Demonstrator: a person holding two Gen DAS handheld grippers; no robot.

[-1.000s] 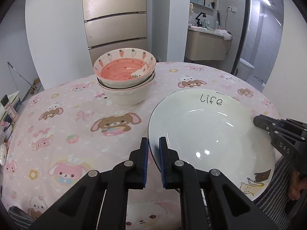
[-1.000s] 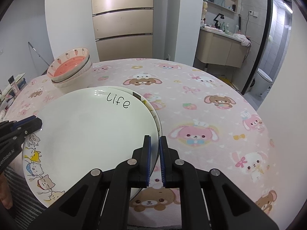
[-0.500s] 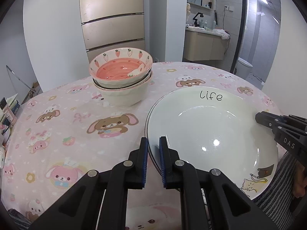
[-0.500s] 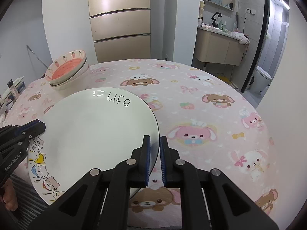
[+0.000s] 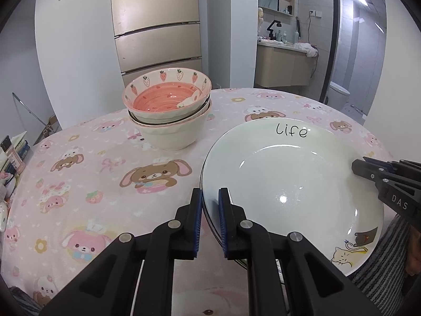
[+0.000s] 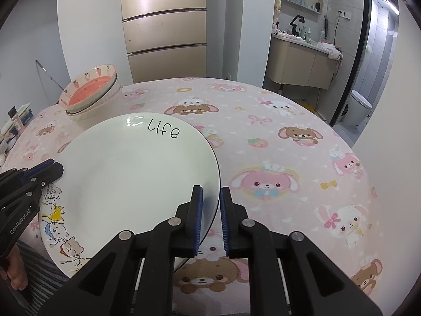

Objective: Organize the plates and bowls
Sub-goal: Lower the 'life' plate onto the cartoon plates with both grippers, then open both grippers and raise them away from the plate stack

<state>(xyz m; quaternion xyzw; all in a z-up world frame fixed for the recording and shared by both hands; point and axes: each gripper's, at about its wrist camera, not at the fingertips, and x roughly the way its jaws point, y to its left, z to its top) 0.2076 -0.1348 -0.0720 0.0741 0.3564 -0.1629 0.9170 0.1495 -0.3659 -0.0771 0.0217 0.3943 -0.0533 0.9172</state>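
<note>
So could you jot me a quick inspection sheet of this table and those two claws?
Surface: round table under a pink cartoon-animal cloth.
Job's things: white "life" plate lying on another plate; strawberry bowl nested in a cream bowl, apart from the plates.
Clutter: books and small items at the left edge.
Grippers: left claw astride the plate's left rim; right claw astride its right rim.
Cables: nothing seen.
Surroundings: fridge, bathroom vanity, toilet.
</note>
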